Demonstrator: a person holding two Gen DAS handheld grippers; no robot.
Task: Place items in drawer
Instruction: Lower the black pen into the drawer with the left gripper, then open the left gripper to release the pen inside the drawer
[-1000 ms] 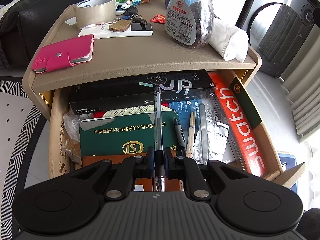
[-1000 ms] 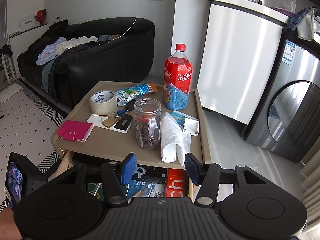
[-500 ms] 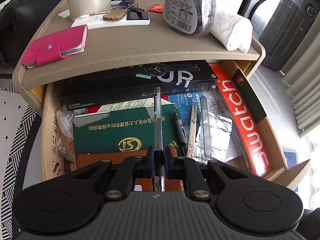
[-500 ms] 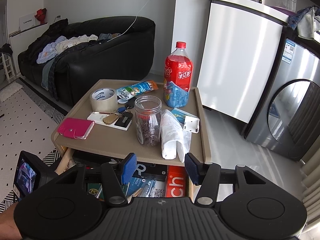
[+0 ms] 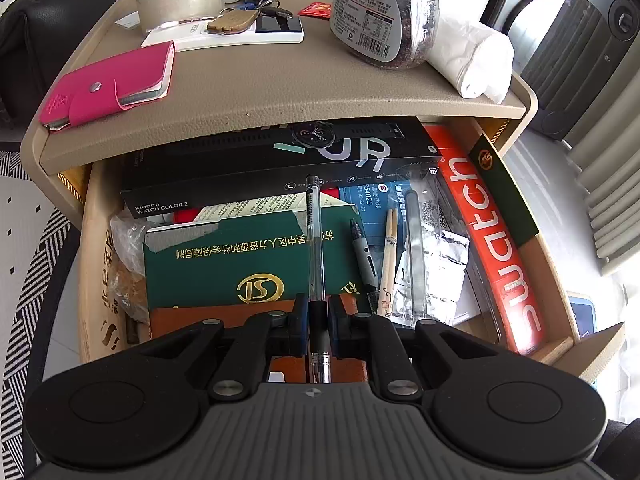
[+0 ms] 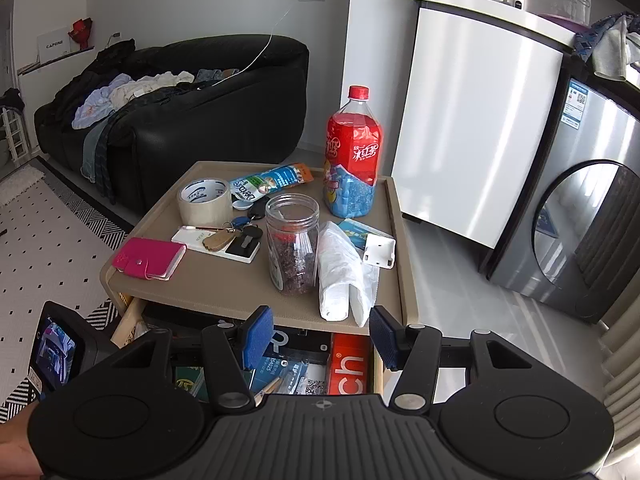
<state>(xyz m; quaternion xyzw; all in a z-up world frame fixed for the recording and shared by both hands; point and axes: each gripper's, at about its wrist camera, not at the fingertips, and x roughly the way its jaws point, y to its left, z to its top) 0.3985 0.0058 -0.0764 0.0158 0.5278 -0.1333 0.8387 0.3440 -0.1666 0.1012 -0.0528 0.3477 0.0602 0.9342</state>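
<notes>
here, in the left wrist view, the left gripper (image 5: 318,322) is clamped on a clear ballpoint pen (image 5: 315,240) near its grip end, and the pen's long axis runs straight ahead along the fingers, its cap end reaching toward the black xiaomi watch box (image 5: 280,168); it hangs over the open drawer (image 5: 94,248), above the green booklet (image 5: 248,264), with another pen and a pair of chopsticks (image 5: 387,256) lying just to its right, so the release looks like a short drop, though how high it hangs cannot be read; in the right wrist view, the right gripper (image 6: 320,336) stands wide apart and holds nothing, poised over the drawer's front beneath the beige tabletop (image 6: 224,284), and only this view shows the red drink bottle (image 6: 354,152) whole, yet the held pen is hidden from it
</notes>
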